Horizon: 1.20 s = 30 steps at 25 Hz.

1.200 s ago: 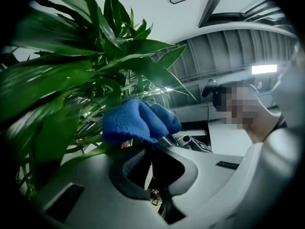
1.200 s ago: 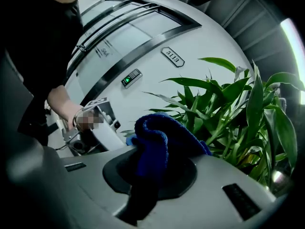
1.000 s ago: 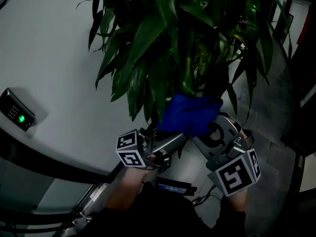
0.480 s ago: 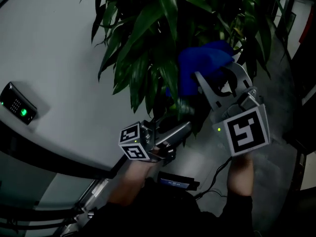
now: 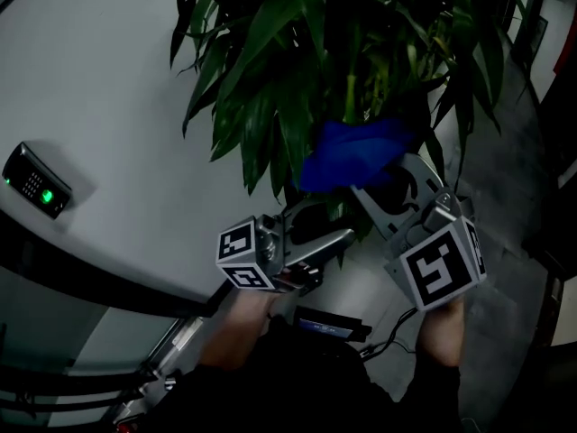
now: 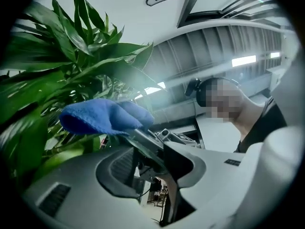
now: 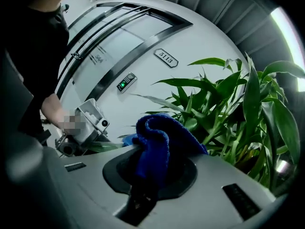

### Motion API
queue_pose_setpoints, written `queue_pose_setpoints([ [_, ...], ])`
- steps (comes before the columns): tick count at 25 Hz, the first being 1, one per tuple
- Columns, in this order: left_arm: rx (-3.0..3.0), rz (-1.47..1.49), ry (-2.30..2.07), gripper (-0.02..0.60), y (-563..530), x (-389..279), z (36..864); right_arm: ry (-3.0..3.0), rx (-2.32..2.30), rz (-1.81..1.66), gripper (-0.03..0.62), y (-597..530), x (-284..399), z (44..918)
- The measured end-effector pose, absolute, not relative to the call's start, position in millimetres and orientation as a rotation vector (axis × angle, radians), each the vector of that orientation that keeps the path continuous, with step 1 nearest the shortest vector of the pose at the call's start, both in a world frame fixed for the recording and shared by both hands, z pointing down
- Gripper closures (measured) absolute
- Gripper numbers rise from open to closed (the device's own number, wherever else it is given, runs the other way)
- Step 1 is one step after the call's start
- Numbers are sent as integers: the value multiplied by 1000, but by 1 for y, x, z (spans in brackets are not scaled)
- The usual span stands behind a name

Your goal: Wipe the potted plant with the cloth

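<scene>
Grey left claw (image 5: 326,225), right claw (image 5: 383,177); black-white marker cubes (image 5: 439,273); dark top (image 5: 306,386).

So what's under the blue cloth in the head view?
The right gripper, shut on the blue cloth, its jaw tips covered by it. The potted plant spreads its leaves around it; any leaf beneath is hidden.

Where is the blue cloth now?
In the head view, right of centre: the right gripper holds the blue cloth in its jaws, among the lower leaves of the potted plant.
</scene>
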<state>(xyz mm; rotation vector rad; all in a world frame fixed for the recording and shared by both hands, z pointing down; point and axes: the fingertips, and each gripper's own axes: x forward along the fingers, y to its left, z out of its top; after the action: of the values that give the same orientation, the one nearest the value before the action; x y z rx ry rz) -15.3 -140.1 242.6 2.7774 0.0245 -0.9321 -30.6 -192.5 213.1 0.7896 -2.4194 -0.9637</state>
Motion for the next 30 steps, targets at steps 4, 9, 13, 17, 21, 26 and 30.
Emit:
queue_pose_setpoints([
  [4, 2775, -951, 108, 316, -127, -11, 241, -2460, 783, -932, 519, -174, -23, 220],
  [9, 2778, -949, 112, 251, -125, -8, 245, -2504, 763, -887, 519, -158, -15, 233],
  [13, 2801, -902, 45, 233, -129, -2, 253, -2478, 670, -859, 519, -143, -14, 251],
  [17, 2804, -899, 11, 232, -135, -3, 254, -2465, 629, -905, 519, -132, -10, 245],
  [21, 2801, -933, 14, 229, -135, -8, 248, -2545, 852, -1032, 519, -138, 5, 184],
  [26, 2767, -1002, 44, 222, -134, -13, 240, -2645, 1100, -1154, 517, -166, 12, 116],
  [30, 2719, -1085, 91, 202, -132, -24, 233, -2754, 1241, -1244, 517, -168, 11, 71],
])
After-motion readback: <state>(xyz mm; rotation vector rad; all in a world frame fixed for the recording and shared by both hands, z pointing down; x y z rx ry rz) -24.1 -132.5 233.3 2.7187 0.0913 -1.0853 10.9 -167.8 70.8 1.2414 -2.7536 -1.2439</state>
